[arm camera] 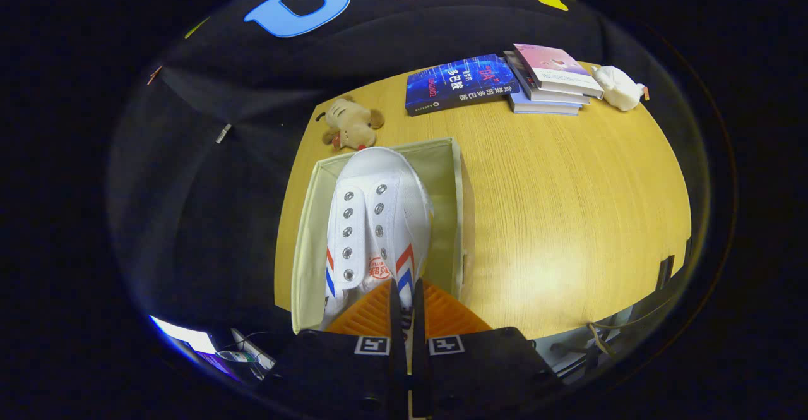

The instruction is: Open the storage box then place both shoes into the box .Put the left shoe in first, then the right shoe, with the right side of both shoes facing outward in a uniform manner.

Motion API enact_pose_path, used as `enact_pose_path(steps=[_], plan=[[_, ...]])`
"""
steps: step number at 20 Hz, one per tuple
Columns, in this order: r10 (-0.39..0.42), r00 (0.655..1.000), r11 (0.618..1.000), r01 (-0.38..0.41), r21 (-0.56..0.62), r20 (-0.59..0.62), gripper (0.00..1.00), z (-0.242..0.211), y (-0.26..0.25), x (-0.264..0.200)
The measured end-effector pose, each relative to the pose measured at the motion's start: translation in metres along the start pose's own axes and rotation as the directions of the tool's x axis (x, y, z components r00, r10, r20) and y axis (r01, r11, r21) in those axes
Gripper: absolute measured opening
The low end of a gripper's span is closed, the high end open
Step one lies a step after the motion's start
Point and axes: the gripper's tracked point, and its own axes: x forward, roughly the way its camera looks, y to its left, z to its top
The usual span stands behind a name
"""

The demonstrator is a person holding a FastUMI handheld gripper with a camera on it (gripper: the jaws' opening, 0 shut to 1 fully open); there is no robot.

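Gripper [406, 303] pinches the white shoe [377, 218] narrowly by its collar, above the open box [456, 205]. Thin grip there; it could slip and land crooked.

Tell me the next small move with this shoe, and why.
Probably lower it a little further: the gripper, jaws closed on the white shoe, holds it toe-forward above the open storage box, seemingly not yet resting on the bottom.
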Motion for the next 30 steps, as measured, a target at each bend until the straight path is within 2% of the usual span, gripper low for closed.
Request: enact_pose_path(steps=[3, 5, 6, 7, 9, 10, 12, 13, 18, 22, 27, 30], plan=[[-0.071, 0.997, 0.997, 0.070, -0.026, -0.008, 0.08, -0.005, -0.006, 0.011], [-0.088, 0.996, 0.995, 0.088, -0.038, -0.008, 0.11, -0.006, -0.006, 0.016], [-0.074, 0.997, 0.997, 0.074, -0.036, -0.002, 0.15, -0.005, 0.001, 0.018], [-0.044, 0.999, 0.998, 0.045, -0.035, 0.012, 0.27, -0.001, 0.012, 0.017], [-0.026, 0.998, 0.998, 0.030, -0.058, 0.056, 0.35, 0.010, 0.022, 0.010], [-0.019, 0.997, 0.996, 0.026, -0.088, 0.076, 0.45, 0.016, 0.025, 0.006], [-0.021, 0.993, 0.988, 0.039, -0.151, 0.118, 0.87, 0.025, 0.026, -0.006], [-0.027, 0.988, 0.983, 0.053, -0.173, 0.150, 0.97, 0.031, 0.022, -0.015], [-0.052, 0.952, 0.972, 0.118, -0.202, 0.301, 1.00, 0.063, -0.008, -0.059], [-0.042, 0.899, 0.968, 0.145, -0.206, 0.436, 0.99, 0.101, -0.038, -0.106], [0.035, 0.802, 0.941, 0.175, -0.290, 0.596, 0.99, 0.149, -0.082, -0.174], [0.086, 0.727, 0.919, 0.206, -0.336, 0.681, 0.99, 0.191, -0.115, -0.206]])
